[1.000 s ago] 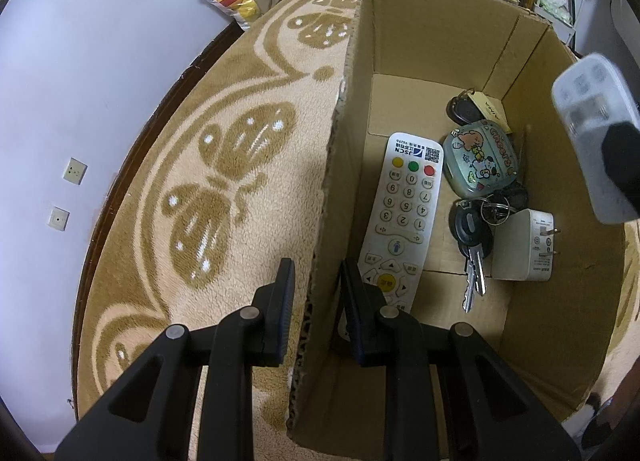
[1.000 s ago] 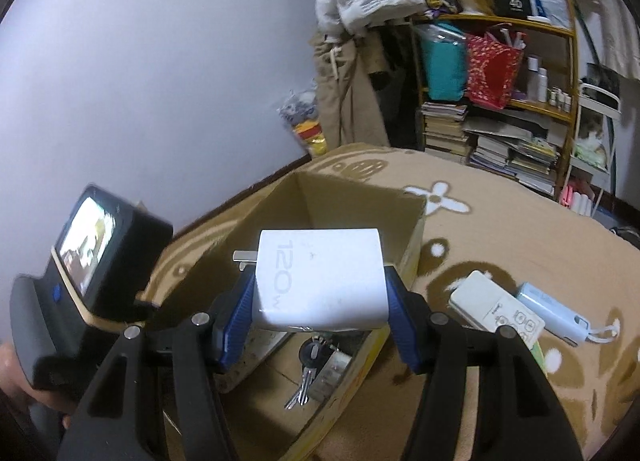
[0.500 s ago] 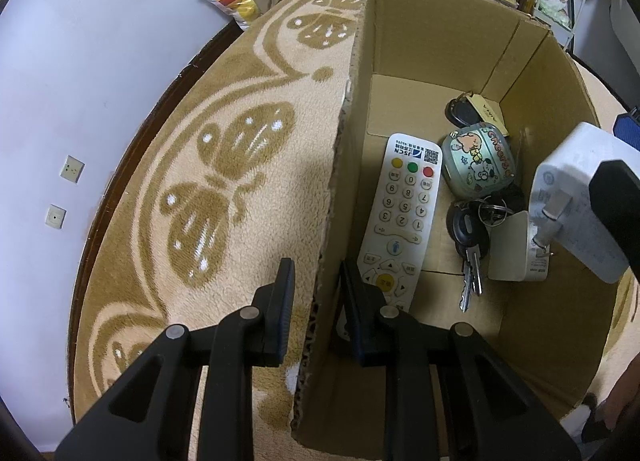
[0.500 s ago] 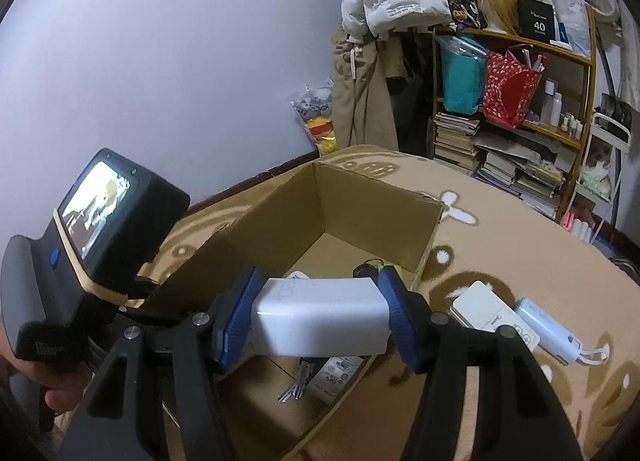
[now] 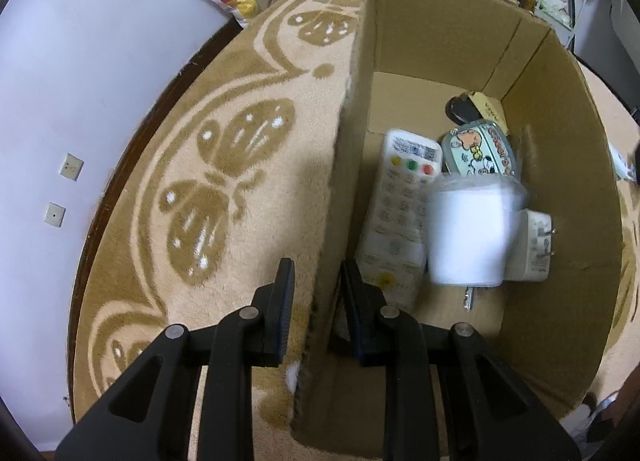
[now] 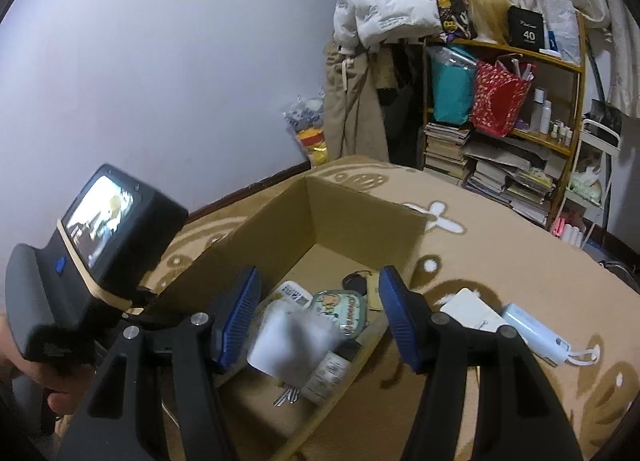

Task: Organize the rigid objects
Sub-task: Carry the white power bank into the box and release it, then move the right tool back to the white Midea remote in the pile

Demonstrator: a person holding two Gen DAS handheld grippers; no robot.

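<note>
A white charger (image 5: 468, 233), motion-blurred, is loose in the air inside the open cardboard box (image 5: 420, 21). My right gripper (image 6: 320, 285) hangs open just above the same charger (image 6: 292, 341), its blue pads apart and touching nothing. My left gripper (image 5: 316, 273) is shut on the box's near left wall, one finger outside and one inside. On the box floor lie a white remote (image 5: 404, 189), a cartoon tin (image 5: 480, 153), a second white charger (image 5: 532, 249), keys (image 5: 470, 297) and a black fob (image 5: 460, 109).
The box stands on a tan patterned rug (image 5: 224, 165). Right of the box on the rug lie a flat white device (image 6: 472, 309) and a pale blue power bank (image 6: 536, 333). A cluttered shelf (image 6: 520, 101) and hanging clothes (image 6: 380, 1) stand by the far wall.
My right gripper carried the white charger over the box, then opened and let it go; the charger now drops inside. The left gripper has kept its hold on the wall.
</note>
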